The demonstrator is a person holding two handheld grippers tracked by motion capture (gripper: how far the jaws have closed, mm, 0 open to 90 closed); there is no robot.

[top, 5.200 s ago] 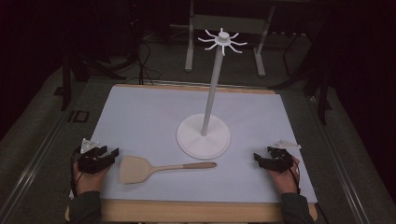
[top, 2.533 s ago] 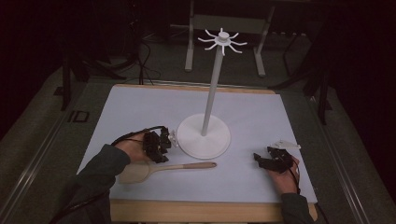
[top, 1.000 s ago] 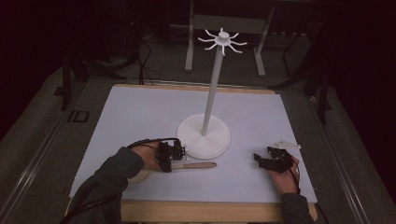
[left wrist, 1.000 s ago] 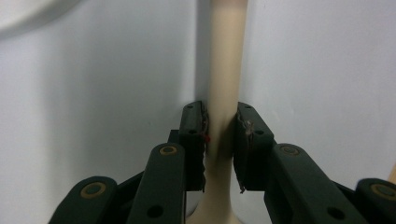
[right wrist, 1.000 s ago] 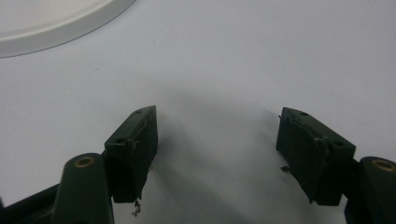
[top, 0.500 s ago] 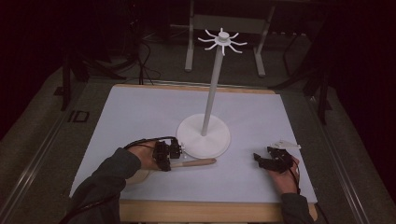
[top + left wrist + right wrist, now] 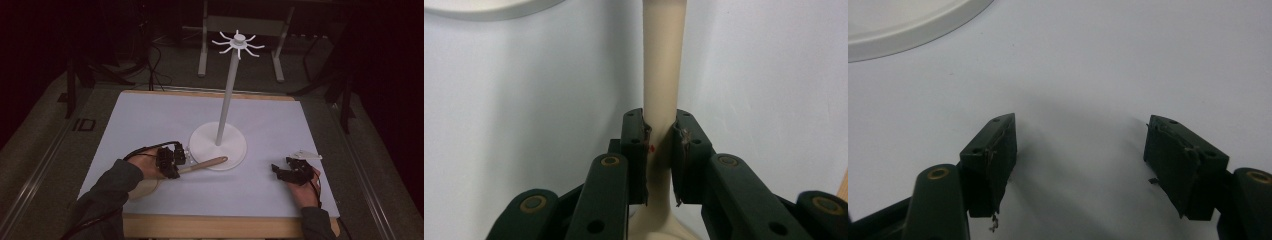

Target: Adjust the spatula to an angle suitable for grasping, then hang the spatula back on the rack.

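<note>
Item: wooden spatula (image 7: 200,164), near the table's (image 7: 150,120) front-left corner. Left gripper (image 7: 659,131) pinches its narrow handle, blade trailing, presumably for hanging on the white rack (image 7: 218,142). Right gripper (image 7: 1080,165): jaws apart, empty, parked front-right.

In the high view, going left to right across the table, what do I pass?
Spatula blade → left gripper, shut on the spatula's handle → white stand → right gripper, open

Spatula (image 7: 202,164) left of stand base (image 7: 218,145), touching.
</note>
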